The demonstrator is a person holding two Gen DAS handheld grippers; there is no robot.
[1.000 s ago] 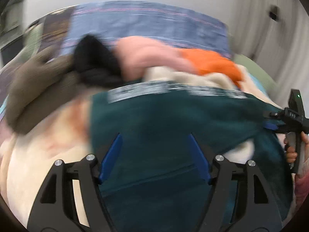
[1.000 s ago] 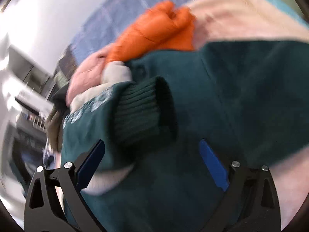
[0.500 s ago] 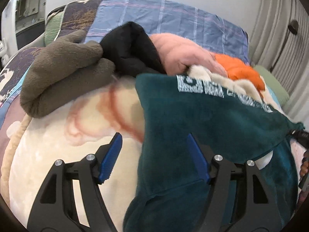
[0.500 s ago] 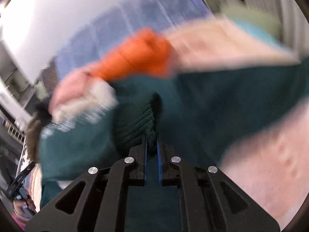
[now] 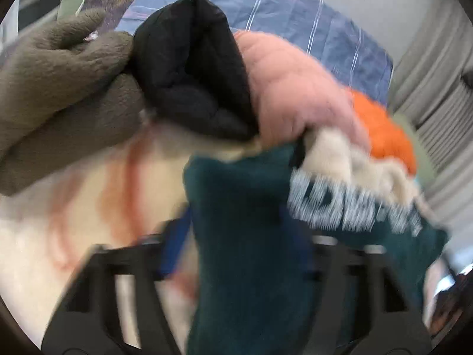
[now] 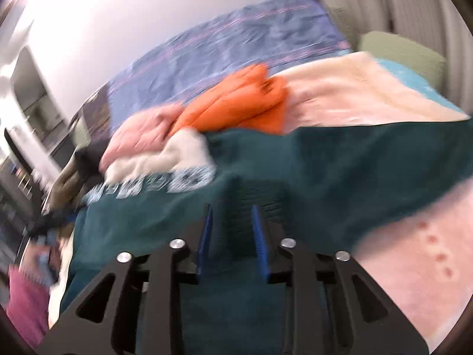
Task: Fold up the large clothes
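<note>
The white block letters across the chest of the dark green sweatshirt (image 5: 248,236) are too smeared in both wrist views for me to read a single word. The sweatshirt itself is thick, fleecy and deep teal-green, with a pale cream lining (image 6: 165,159) showing where it turns over, and a ribbed cuff (image 6: 254,198) of the same green. It lies spread over the near part of the bed, on a cream blanket (image 5: 74,222) with an orange-red swirl print, and reaches toward the pile of clothes at the bed's far side.

My left gripper (image 5: 236,236) is blurred, but its jaws have come together on a raised fold of the sweatshirt, the cloth draping over and hiding the right finger. My right gripper (image 6: 232,230) has the ribbed cuff between its blue pads (image 6: 260,236); its jaws are opening, and I cannot tell whether the pads press on the cuff.

Behind the sweatshirt sit a brown fleece (image 5: 59,94), a black quilted jacket (image 5: 192,68), a pink one (image 5: 295,88) and an orange one (image 6: 236,103), before a blue checked bedspread (image 6: 236,38).
</note>
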